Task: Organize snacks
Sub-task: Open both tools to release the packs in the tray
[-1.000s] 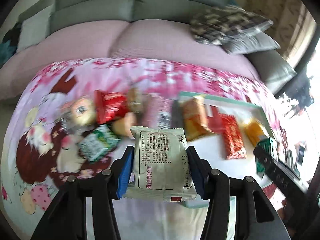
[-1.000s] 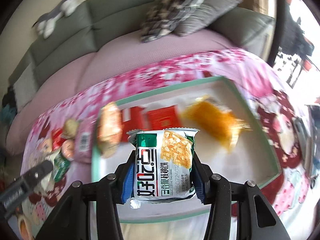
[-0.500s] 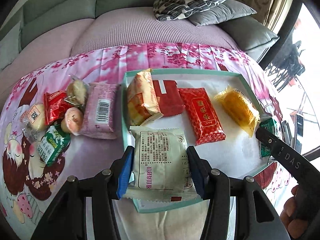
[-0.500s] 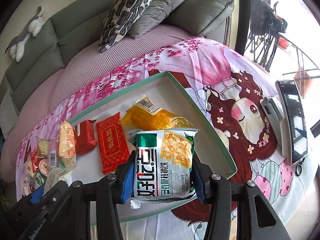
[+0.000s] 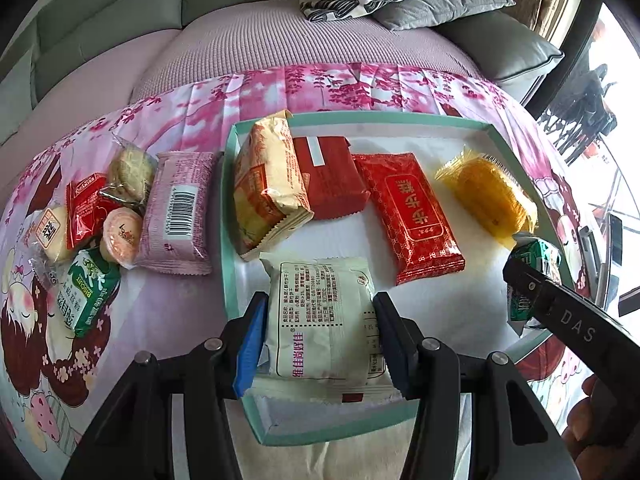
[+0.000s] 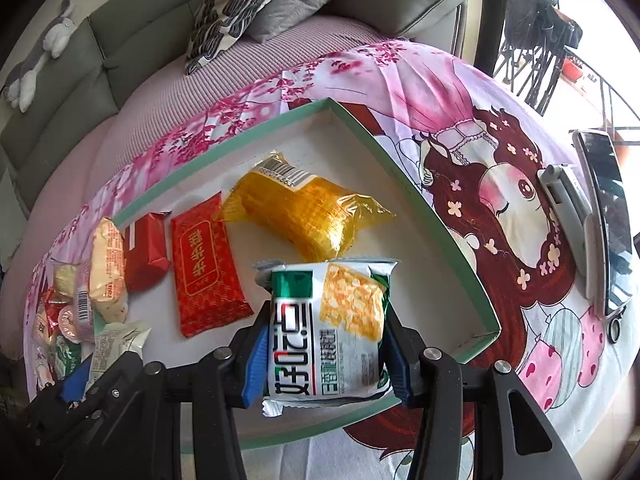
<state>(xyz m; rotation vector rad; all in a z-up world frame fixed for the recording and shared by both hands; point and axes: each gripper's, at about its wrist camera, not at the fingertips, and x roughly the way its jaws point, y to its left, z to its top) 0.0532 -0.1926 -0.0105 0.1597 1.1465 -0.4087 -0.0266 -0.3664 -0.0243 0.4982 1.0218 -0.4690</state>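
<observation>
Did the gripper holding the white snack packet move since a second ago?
Yes. The left gripper, shut on the white packet, has come in over the green tray; earlier the tray lay off to the right.

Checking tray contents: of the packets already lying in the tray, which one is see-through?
The yellow packet at the tray's right end: its clear wrapper shows the yellow contents, while the two red packets and the cream-orange one are opaque.

I see the tray (image 5: 230, 216) lying on the tablecloth (image 5: 192, 104), before the sofa (image 5: 304, 40). In the tray lie four snack packs in a row (image 5: 276, 176). Left of the tray lies a heap of loose snacks (image 5: 104, 216). Right of the tray lies a phone (image 6: 608, 216).
</observation>
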